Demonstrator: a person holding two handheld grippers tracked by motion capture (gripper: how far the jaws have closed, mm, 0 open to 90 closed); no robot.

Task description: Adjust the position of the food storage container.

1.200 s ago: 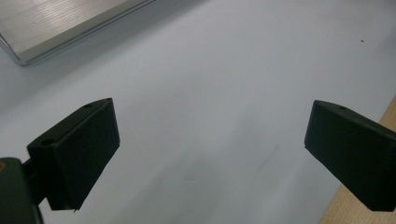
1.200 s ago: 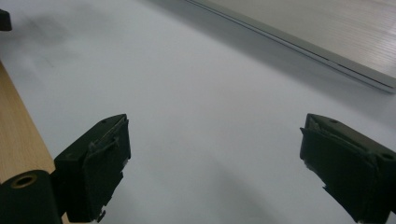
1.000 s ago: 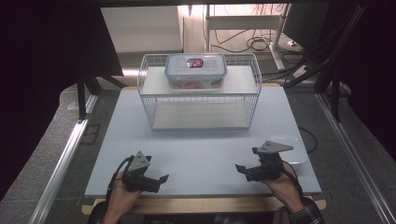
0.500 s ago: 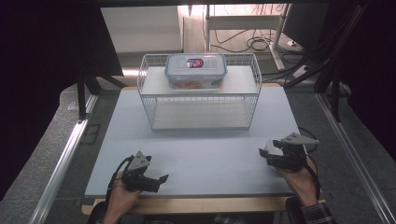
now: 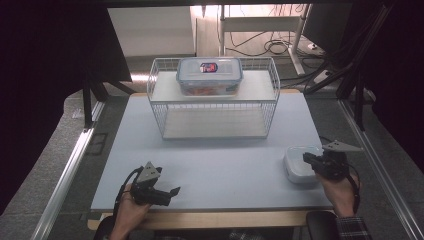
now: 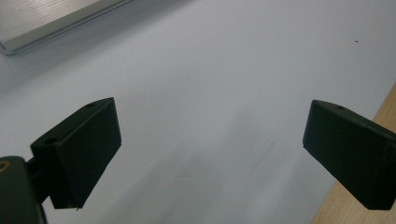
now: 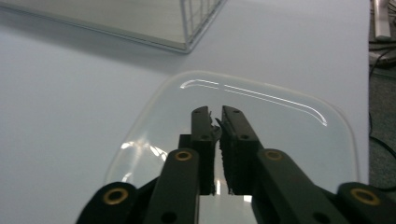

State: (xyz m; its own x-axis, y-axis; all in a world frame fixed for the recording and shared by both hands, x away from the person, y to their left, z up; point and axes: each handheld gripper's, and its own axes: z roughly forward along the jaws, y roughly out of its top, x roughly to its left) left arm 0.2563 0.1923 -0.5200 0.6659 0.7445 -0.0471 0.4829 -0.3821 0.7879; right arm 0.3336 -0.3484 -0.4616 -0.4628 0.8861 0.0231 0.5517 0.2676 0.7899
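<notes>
While left gripper [image 5: 172, 191] is held wide open, right gripper [image 7: 215, 122] is closed over translucent white container [image 5: 301, 163], wire rack [image 5: 214, 107] behind.

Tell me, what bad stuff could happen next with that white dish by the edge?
1. The white dish sits close to the table's right edge; a push from the right gripper might slide it off.
2. That gripper's jaws are nearly closed over the dish's near rim. A thin pinch on smooth plastic could slip, and the dish might tip when lifted.
3. The left gripper hangs open, far away, so it couldn't quickly help.
</notes>
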